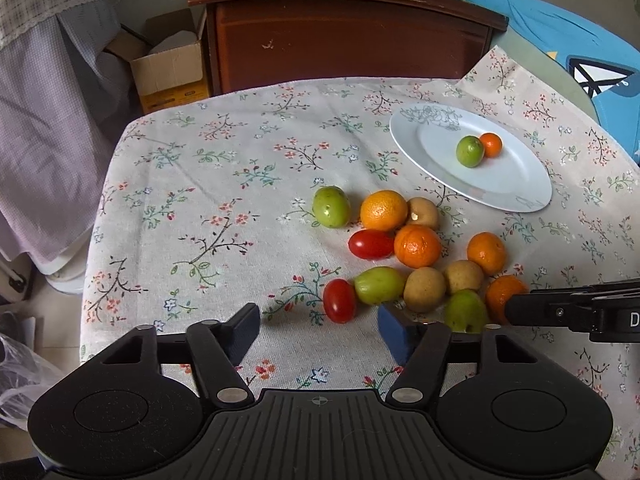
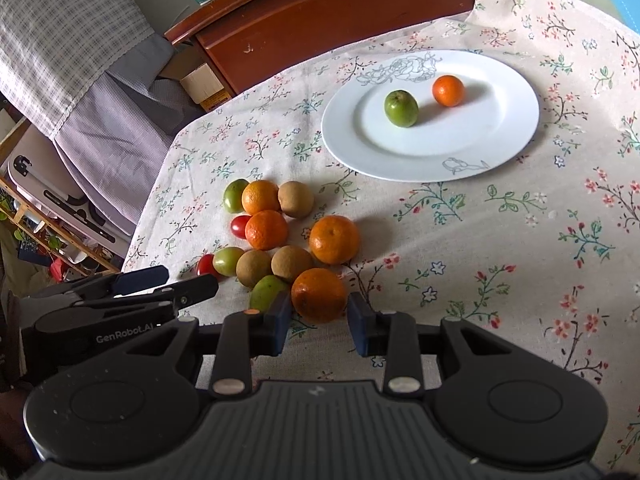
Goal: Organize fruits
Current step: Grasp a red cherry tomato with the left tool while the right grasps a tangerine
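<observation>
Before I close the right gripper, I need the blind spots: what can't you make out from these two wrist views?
- Nearest orange: right wrist view shows it between the open right gripper fingers; whether the pads touch it cannot be told.
- Same orange: in the left wrist view the right gripper's finger covers part of it.
- Green fruit: its underside is hidden behind the left gripper.
- Plate: whether the two fruits on it touch differs by view.

A floral cloth covers the surface. Beyond its far edge stands a dark wooden cabinet, an open cardboard box beside it, in daylight.
</observation>
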Motion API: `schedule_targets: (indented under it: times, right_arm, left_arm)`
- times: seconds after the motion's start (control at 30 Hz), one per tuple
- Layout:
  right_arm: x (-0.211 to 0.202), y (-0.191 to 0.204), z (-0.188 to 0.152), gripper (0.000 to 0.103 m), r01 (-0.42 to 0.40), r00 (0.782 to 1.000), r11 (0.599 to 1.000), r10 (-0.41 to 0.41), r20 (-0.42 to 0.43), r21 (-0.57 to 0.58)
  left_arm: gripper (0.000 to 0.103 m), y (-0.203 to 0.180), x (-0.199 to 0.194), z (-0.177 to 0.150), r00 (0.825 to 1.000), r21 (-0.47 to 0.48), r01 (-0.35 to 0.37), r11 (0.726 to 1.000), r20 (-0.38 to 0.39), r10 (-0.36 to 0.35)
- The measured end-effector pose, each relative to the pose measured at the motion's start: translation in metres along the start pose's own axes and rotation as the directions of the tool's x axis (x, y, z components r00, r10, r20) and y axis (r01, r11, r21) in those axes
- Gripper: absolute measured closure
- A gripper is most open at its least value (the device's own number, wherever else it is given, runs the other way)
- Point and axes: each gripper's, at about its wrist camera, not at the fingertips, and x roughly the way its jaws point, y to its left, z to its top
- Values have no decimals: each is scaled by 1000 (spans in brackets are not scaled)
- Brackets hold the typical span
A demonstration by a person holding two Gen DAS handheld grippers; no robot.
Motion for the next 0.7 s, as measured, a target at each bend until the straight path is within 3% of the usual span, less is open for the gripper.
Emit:
schedule_targets:
  times: [0.7]
  right_arm:
    - [9, 3, 0, 73, -3, 1000, 1000, 3, 4, -11]
  left_arm:
    - [79, -8, 5, -2, 998, 48, 52, 997, 17, -53]
